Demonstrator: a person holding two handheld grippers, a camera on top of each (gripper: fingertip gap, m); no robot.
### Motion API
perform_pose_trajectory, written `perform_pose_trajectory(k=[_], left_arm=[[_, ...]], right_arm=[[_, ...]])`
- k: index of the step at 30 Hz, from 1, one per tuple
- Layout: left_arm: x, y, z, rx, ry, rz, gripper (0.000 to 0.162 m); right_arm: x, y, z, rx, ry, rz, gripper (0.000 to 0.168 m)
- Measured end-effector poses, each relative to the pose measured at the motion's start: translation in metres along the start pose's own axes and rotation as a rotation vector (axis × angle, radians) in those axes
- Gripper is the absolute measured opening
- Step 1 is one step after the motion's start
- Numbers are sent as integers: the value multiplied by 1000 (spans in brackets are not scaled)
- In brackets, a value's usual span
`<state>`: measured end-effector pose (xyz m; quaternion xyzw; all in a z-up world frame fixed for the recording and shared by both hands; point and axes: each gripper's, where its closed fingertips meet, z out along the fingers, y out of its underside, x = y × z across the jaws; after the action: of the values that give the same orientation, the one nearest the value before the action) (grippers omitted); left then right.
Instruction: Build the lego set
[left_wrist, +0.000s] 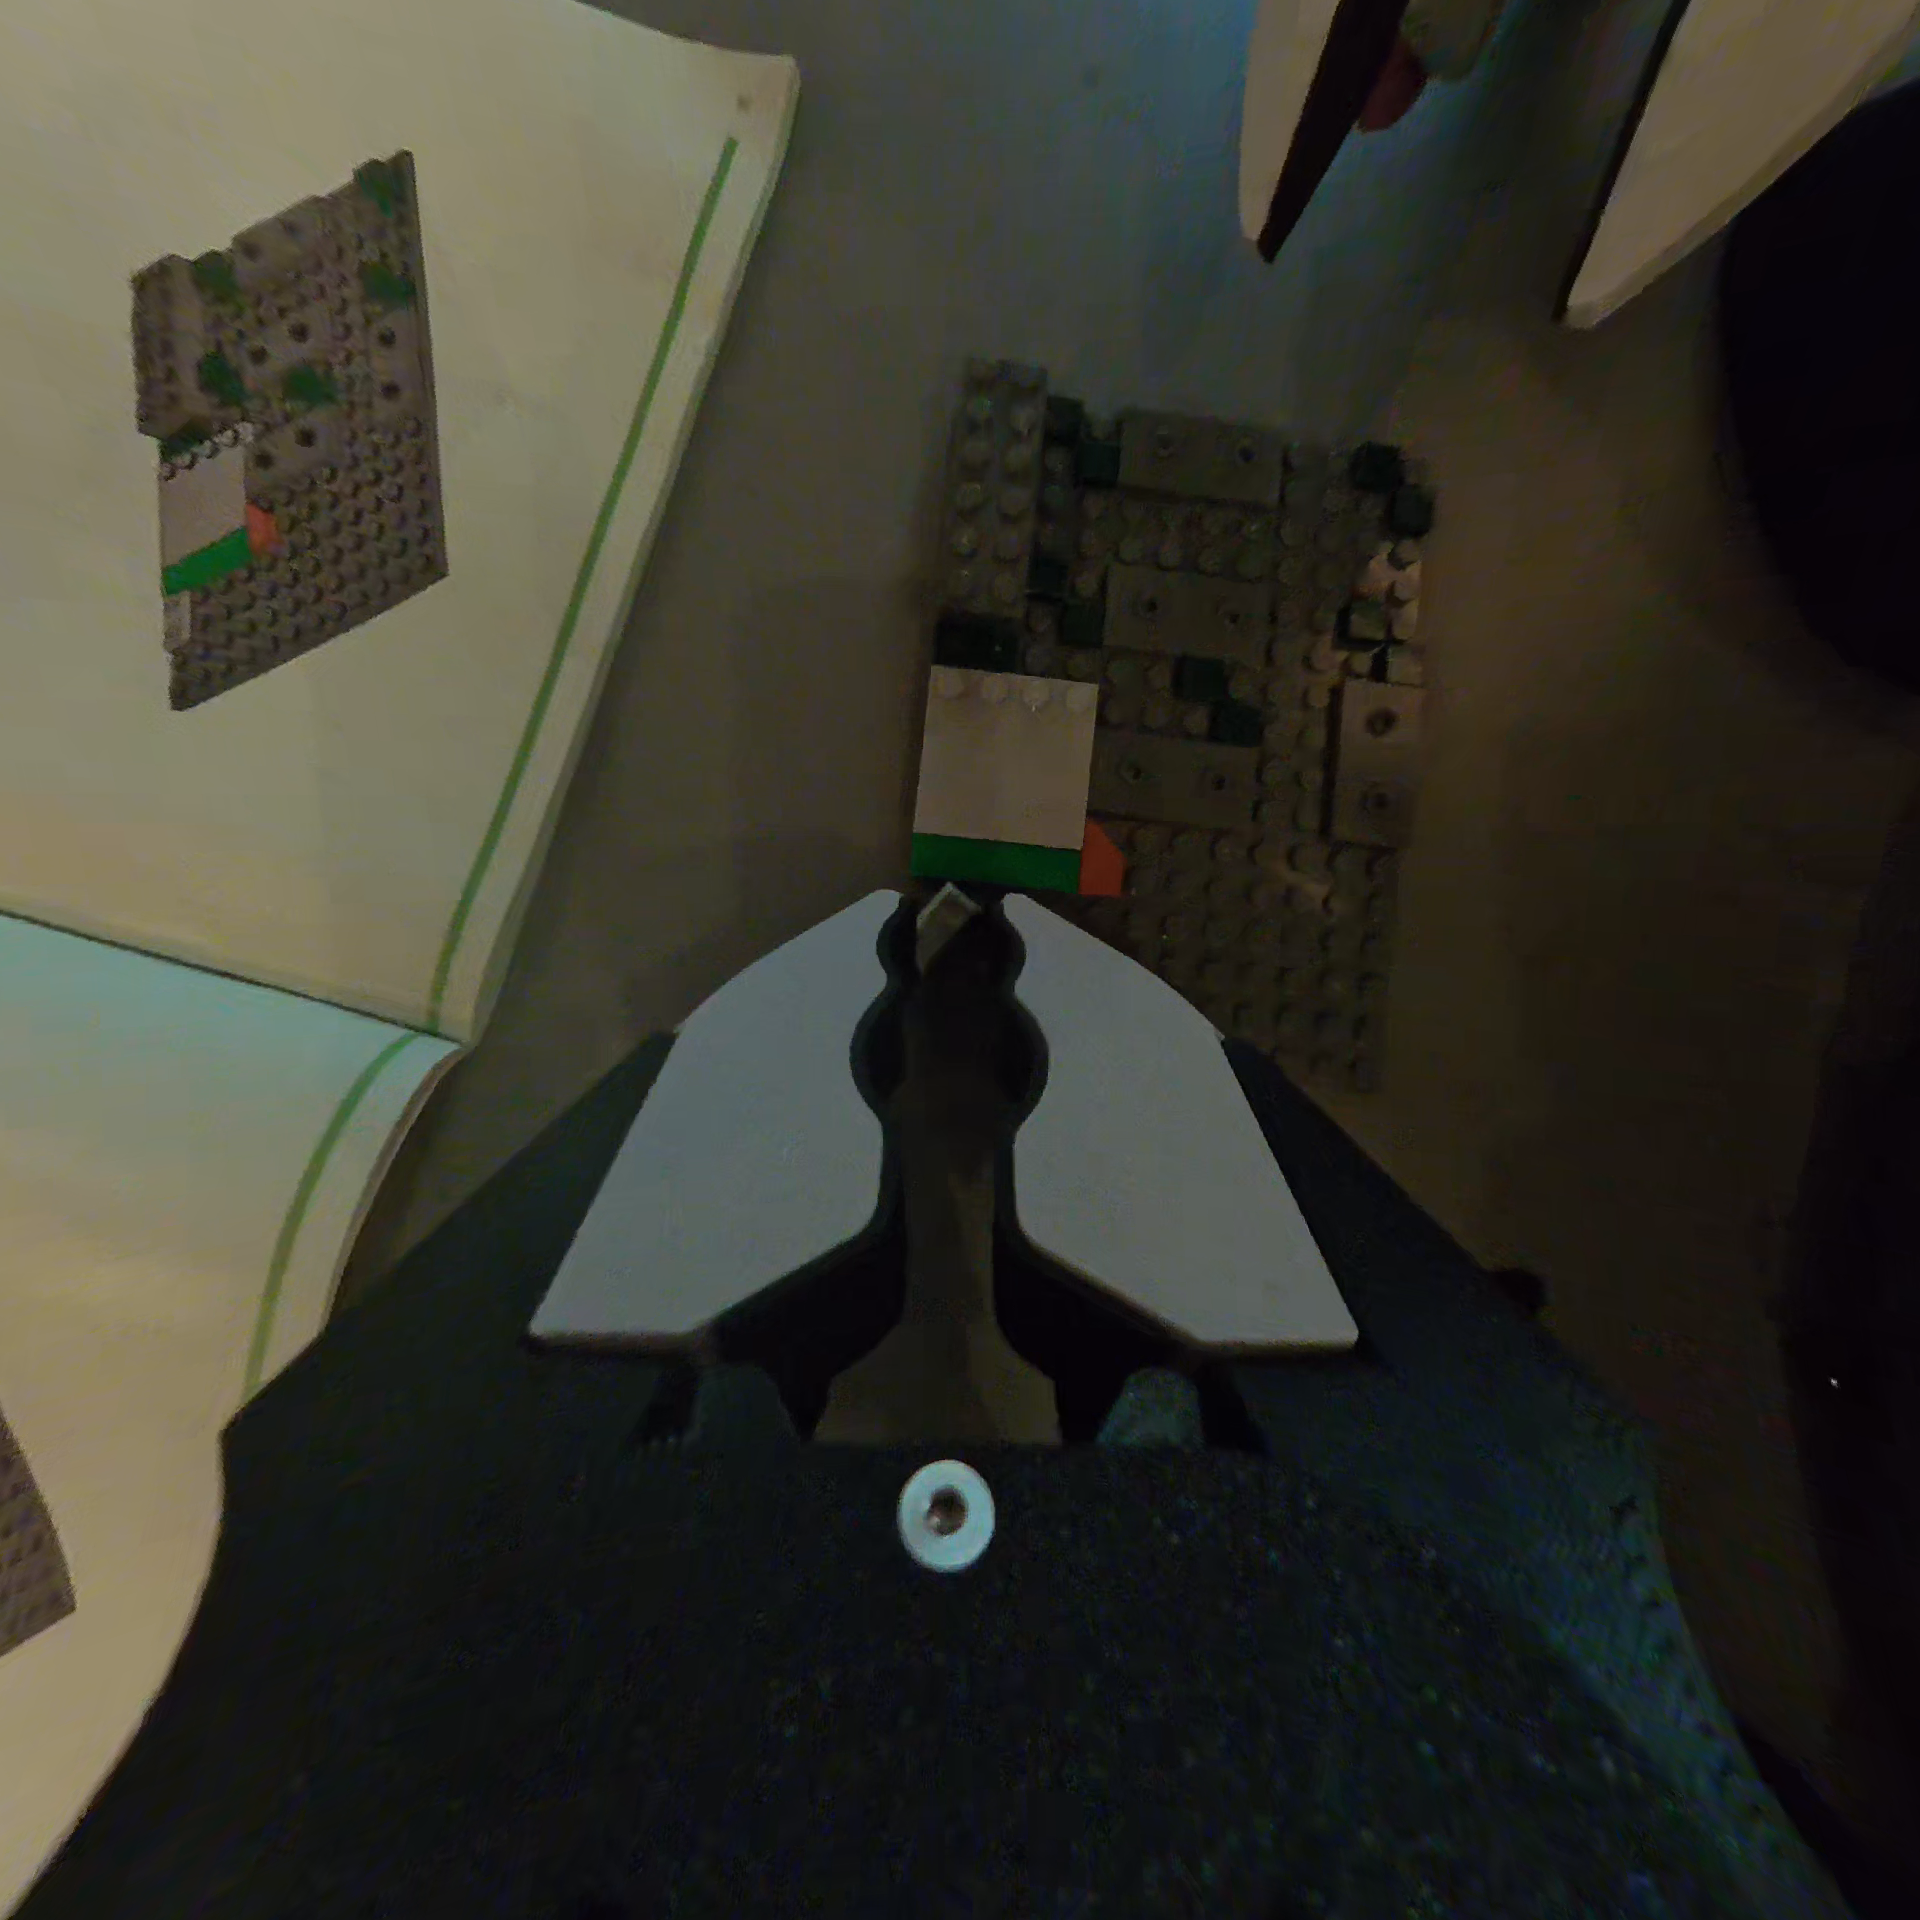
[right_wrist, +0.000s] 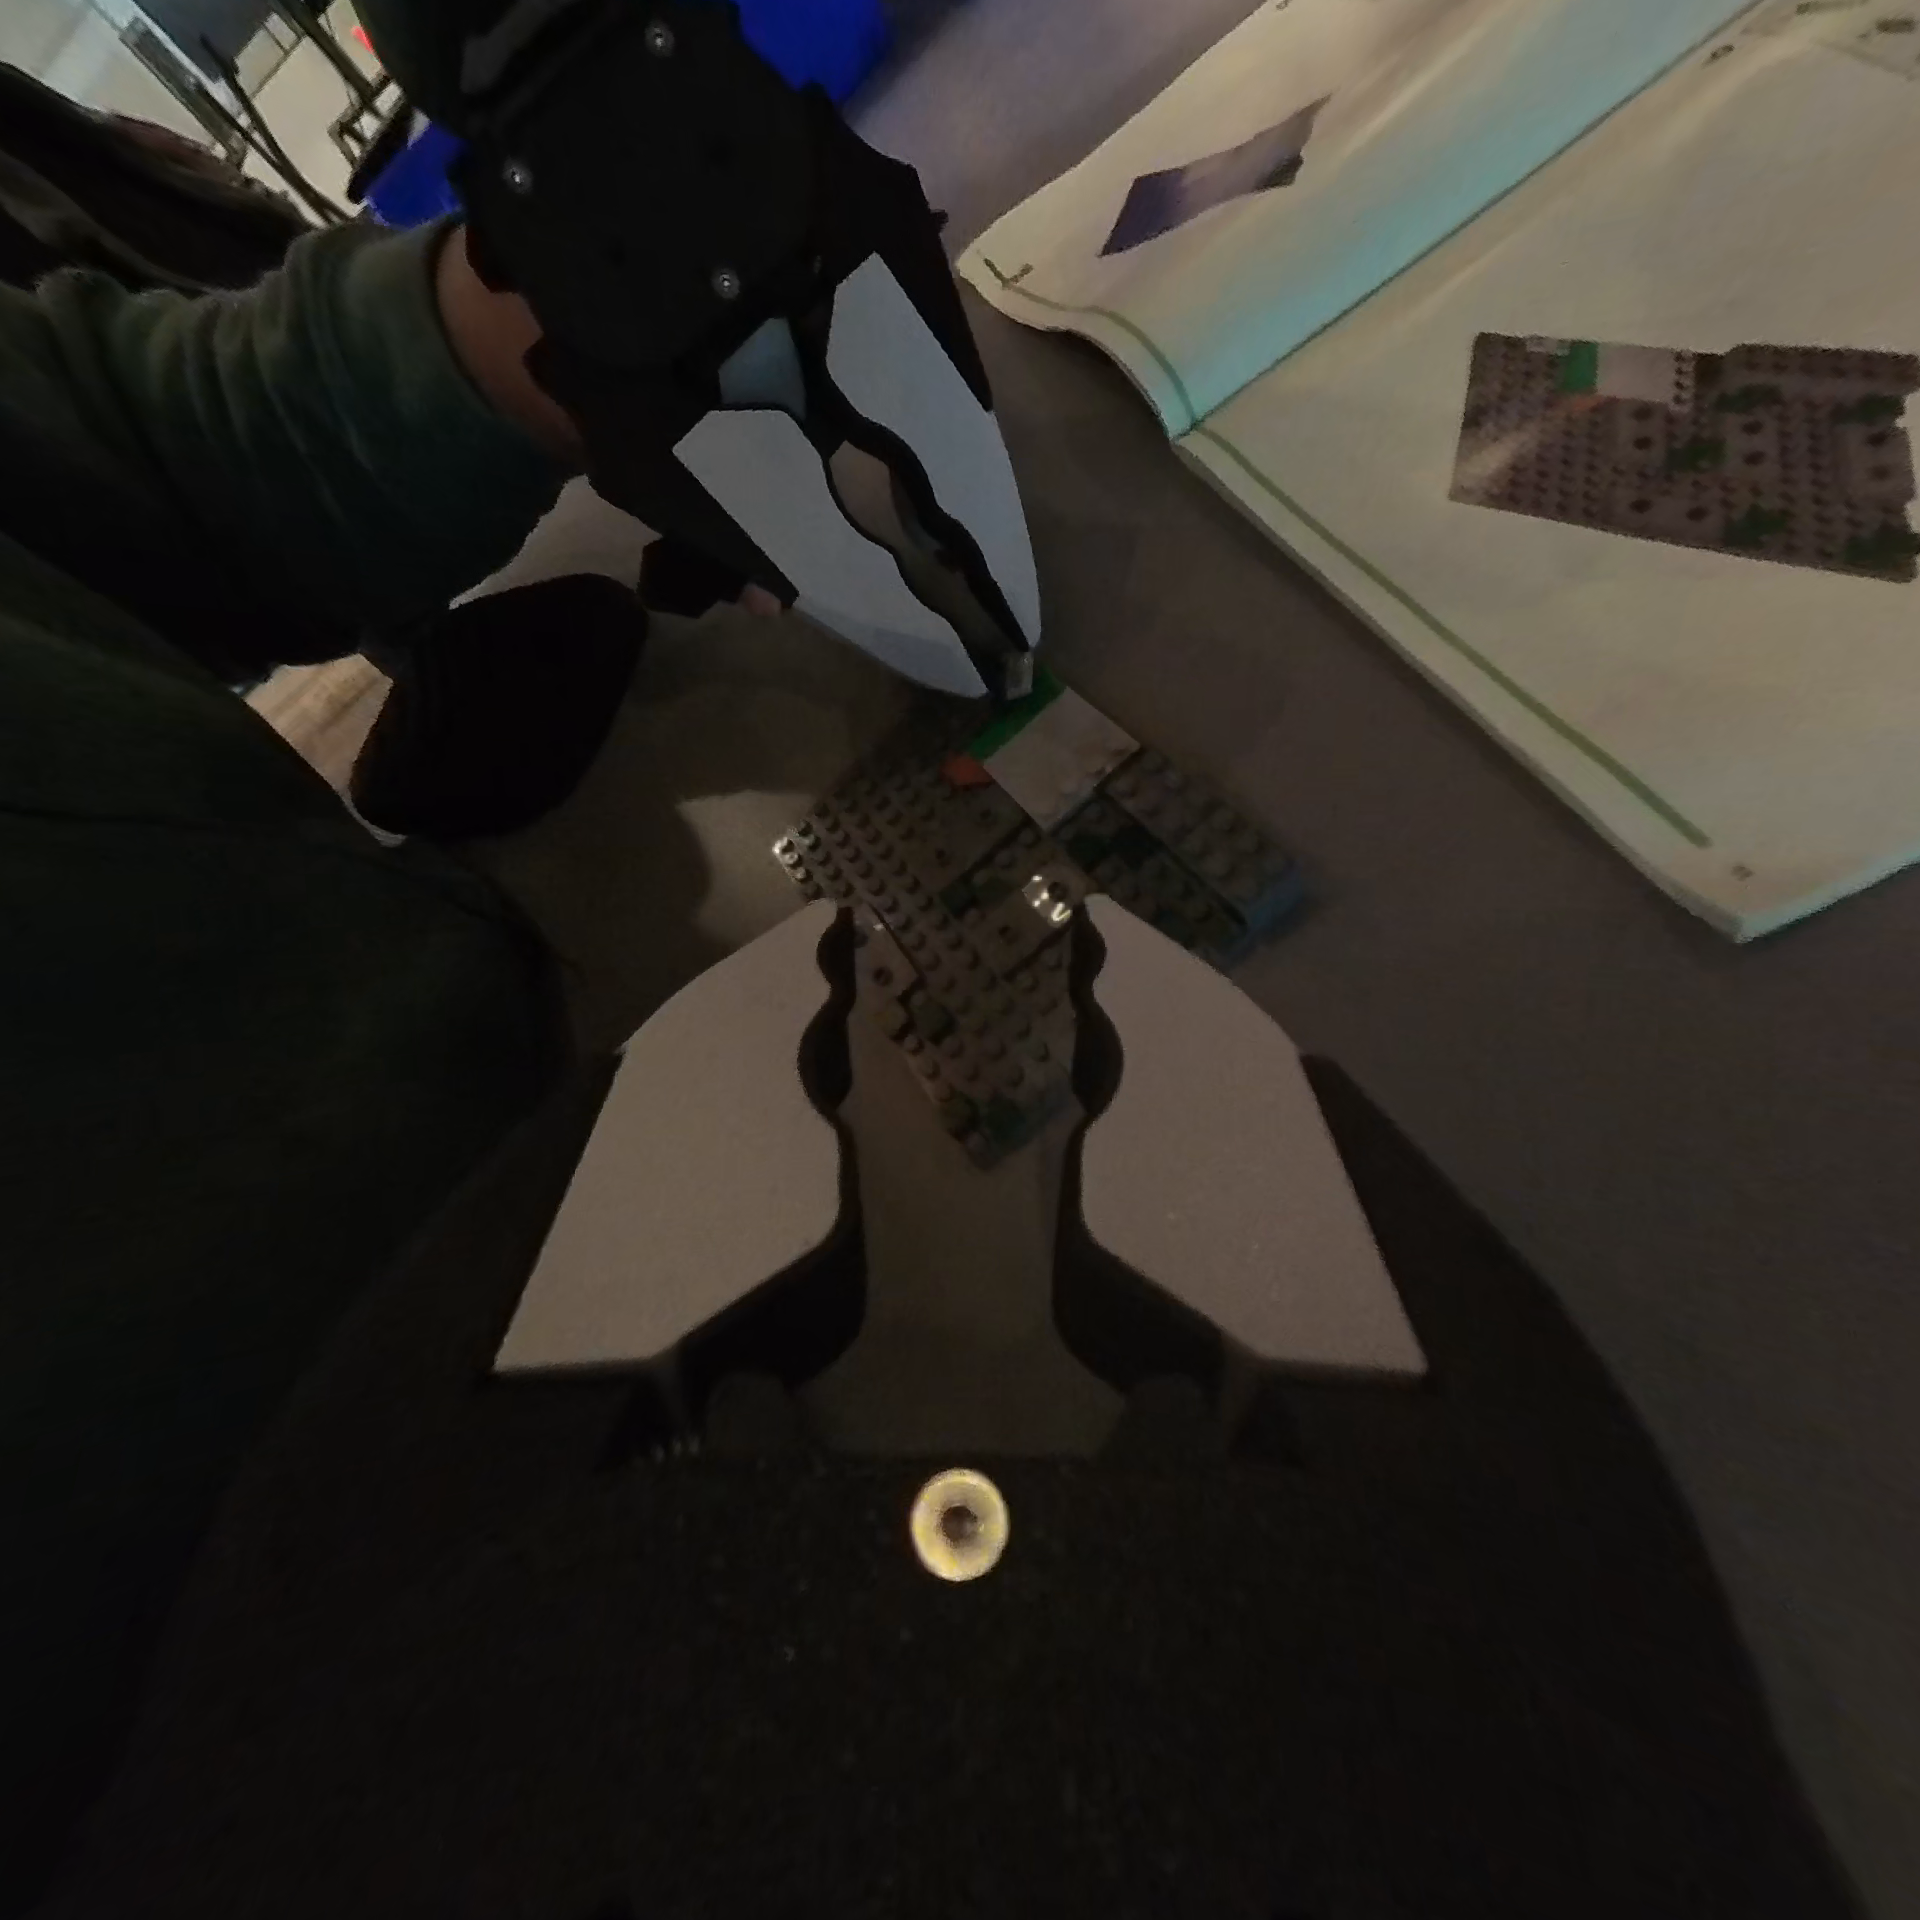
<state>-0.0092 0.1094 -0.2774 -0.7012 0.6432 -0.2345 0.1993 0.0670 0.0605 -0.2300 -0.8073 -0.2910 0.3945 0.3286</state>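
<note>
A grey studded baseplate (left_wrist: 1247, 935) lies on the grey floor; it also shows in the right wrist view (right_wrist: 914, 862). On it sit a white tile (left_wrist: 1006, 769), a green strip (left_wrist: 992, 864), a small red piece (left_wrist: 1103, 862) and several grey and dark green pieces. My left gripper (left_wrist: 951, 916) is shut on a small white piece (left_wrist: 943, 920), tilted, right at the green strip's near edge; it also shows in the right wrist view (right_wrist: 1013, 675). My right gripper (right_wrist: 966, 920) is open over the plate's opposite end. I cannot tell whether it touches the plate.
An open instruction book (left_wrist: 416, 623) lies to the left of the plate, showing a picture of the build; it also shows in the right wrist view (right_wrist: 1558, 571). A person's sleeve (right_wrist: 260, 416) and a dark rounded shape (right_wrist: 499, 707) sit beside the plate. A blue bin (right_wrist: 416, 177) stands behind. Some 11 cm of space lies between my two pairs of fingers.
</note>
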Motion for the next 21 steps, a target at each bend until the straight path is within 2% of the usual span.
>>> perform_pose_trajectory(k=[5, 12, 16, 21], left_arm=[[-2, 0, -14, 34, -40, 4, 13], [4, 6, -32, 140, -104, -53, 8], [13, 17, -40, 205, -131, -95, 6], [11, 24, -50, 302, -164, -147, 4]], right_arm=[[-3, -8, 15, -68, 37, -135, 35], [1, -18, 72, -241, 92, -405, 27], [6, -16, 97, -325, 81, -444, 22], [13, -16, 110, -391, 83, -449, 18]])
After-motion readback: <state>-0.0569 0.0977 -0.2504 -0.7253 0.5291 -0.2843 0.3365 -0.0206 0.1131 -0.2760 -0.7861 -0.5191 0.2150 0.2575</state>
